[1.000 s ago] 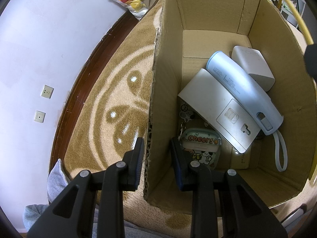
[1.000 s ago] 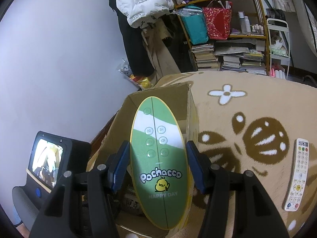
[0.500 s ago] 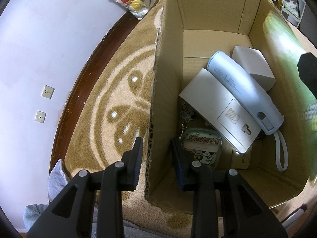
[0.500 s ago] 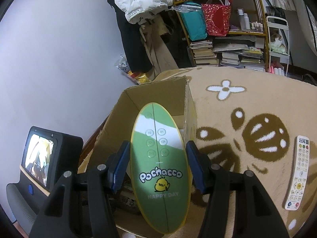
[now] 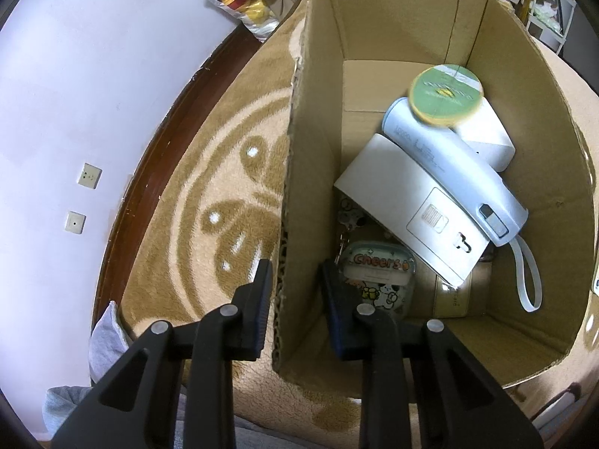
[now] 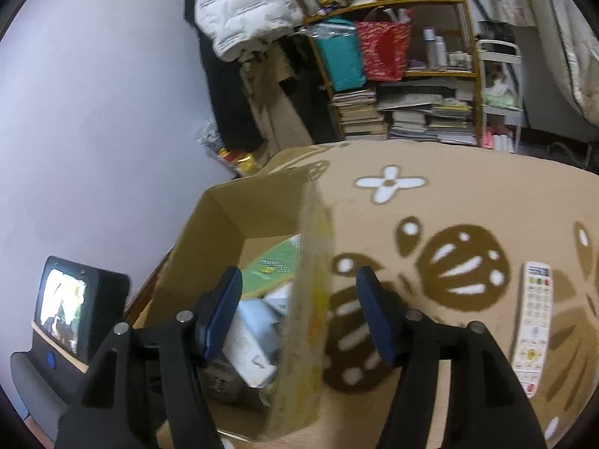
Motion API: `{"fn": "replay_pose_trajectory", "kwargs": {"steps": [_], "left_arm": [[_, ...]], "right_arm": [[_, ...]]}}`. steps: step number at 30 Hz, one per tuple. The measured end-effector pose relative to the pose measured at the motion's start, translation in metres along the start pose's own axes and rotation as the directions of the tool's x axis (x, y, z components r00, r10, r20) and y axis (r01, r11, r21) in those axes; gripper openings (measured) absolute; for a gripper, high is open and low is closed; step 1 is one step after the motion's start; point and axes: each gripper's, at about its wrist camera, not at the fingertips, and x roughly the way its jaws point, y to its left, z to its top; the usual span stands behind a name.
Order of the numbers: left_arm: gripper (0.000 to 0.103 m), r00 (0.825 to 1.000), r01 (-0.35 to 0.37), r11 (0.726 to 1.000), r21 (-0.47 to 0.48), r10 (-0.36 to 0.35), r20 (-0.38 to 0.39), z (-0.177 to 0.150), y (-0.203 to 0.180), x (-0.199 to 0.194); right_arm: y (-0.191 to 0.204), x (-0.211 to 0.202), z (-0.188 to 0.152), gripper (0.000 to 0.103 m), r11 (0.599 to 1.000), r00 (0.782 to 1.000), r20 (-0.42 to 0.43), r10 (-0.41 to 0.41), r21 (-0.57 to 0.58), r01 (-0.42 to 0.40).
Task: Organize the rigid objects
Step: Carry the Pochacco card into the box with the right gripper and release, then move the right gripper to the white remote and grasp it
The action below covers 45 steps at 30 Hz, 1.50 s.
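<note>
Straddling the near wall of the cardboard box (image 5: 318, 172), the left gripper (image 5: 295, 292) has one finger outside and one inside; a visible gap remains on each side of the corrugated edge, so whether it truly clamps the wall cannot be told. The right gripper (image 6: 299, 314) stands with its jaws spread wide and nothing between them, positioned above the box rim at centre frame of the right wrist view. The green oval Pochacco board (image 5: 445, 95) lies inside the box at the upper right of the left wrist view, resting tilted on the pale blue handheld device (image 5: 453, 164) and the white cube-shaped item (image 5: 486, 138); its outline is motion-blurred, so it is probably not yet settled. Below these sit a flat white device (image 5: 408, 209) and a "Cheers" keychain case (image 5: 378, 273). A white remote control (image 6: 533, 321) lies on the brown patterned rug (image 6: 449, 202) at the right of the right wrist view, well apart from the box, and appears to be the next item to collect. Risks: the board may slide off the curved blue device and wedge against a wall. If the left gripper is not holding the wall firmly, the box may shift or tip when further items drop in. A flat remote on deep pile may resist a clean pinch.
</note>
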Motion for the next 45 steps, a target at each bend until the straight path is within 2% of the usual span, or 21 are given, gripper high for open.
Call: {"fn": "replay_pose_trajectory", "kwargs": {"steps": [2, 5, 9, 10, 12, 17, 23, 26, 30, 32, 34, 36, 39, 43, 45], "left_arm": [[0.025, 1.0, -0.009, 1.0, 0.003, 0.009, 0.005, 0.0, -0.002, -0.001], [0.026, 1.0, -0.016, 1.0, 0.007, 0.016, 0.015, 0.0, -0.002, -0.004], [0.026, 1.0, -0.007, 1.0, 0.0, 0.007, 0.013, -0.001, -0.001, -0.004], [0.026, 1.0, -0.005, 1.0, 0.0, 0.005, 0.013, 0.0, -0.001, -0.004], [0.024, 1.0, -0.002, 1.0, 0.005, 0.002, 0.014, 0.0, -0.002, -0.004], [0.023, 1.0, 0.006, 1.0, 0.008, -0.006, 0.017, -0.001, -0.002, -0.003], [0.023, 1.0, 0.009, 1.0, 0.01, -0.009, 0.022, -0.002, -0.002, -0.004], [0.023, 1.0, 0.008, 1.0, 0.009, -0.009, 0.021, -0.002, -0.002, -0.004], [0.024, 1.0, 0.009, 1.0, 0.008, -0.009, 0.02, -0.002, -0.001, -0.004], [0.024, 1.0, 0.005, 1.0, 0.008, -0.005, 0.021, -0.002, -0.002, -0.004], [0.025, 1.0, 0.003, 1.0, 0.009, -0.003, 0.021, -0.002, -0.002, -0.003], [0.024, 1.0, 0.003, 1.0, 0.009, -0.003, 0.021, -0.001, -0.002, -0.002], [0.024, 1.0, 0.004, 1.0, 0.009, -0.005, 0.021, -0.001, -0.002, -0.002], [0.022, 1.0, 0.007, 1.0, 0.009, -0.007, 0.022, -0.001, -0.002, -0.002], [0.022, 1.0, 0.008, 1.0, 0.009, -0.008, 0.022, -0.001, -0.002, -0.002]], "right_arm": [[-0.014, -0.003, -0.002, 0.082, 0.999, 1.0, -0.005, -0.026, 0.033, 0.026], [-0.035, -0.003, 0.0, 0.088, 0.995, 0.998, -0.024, -0.065, 0.071, 0.066], [-0.059, -0.008, 0.005, 0.096, 0.982, 0.986, -0.014, -0.168, 0.087, 0.169], [-0.063, -0.009, 0.006, 0.103, 0.978, 0.982, -0.01, -0.189, 0.091, 0.189], [-0.076, -0.01, 0.005, 0.103, 0.968, 0.974, -0.006, -0.227, 0.105, 0.227], [-0.104, -0.004, -0.003, 0.103, 0.927, 0.933, -0.049, -0.356, 0.109, 0.36], [-0.138, 0.003, -0.013, 0.103, 0.894, 0.912, -0.1, -0.398, 0.183, 0.41], [-0.147, 0.005, -0.019, 0.103, 0.876, 0.895, -0.118, -0.43, 0.185, 0.445], [-0.151, 0.014, -0.023, 0.096, 0.864, 0.878, -0.153, -0.453, 0.169, 0.475], [-0.155, 0.022, -0.027, 0.087, 0.866, 0.876, -0.191, -0.444, 0.162, 0.474], [-0.156, 0.028, -0.031, 0.082, 0.866, 0.871, -0.219, -0.44, 0.154, 0.476], [-0.157, 0.034, -0.035, 0.08, 0.864, 0.865, -0.247, -0.437, 0.15, 0.48], [-0.16, 0.037, -0.038, 0.076, 0.86, 0.86, -0.263, -0.438, 0.156, 0.486], [-0.166, 0.034, -0.039, 0.063, 0.848, 0.854, -0.271, -0.443, 0.181, 0.498], [-0.169, 0.032, -0.04, 0.061, 0.847, 0.857, -0.273, -0.437, 0.194, 0.494]]}}
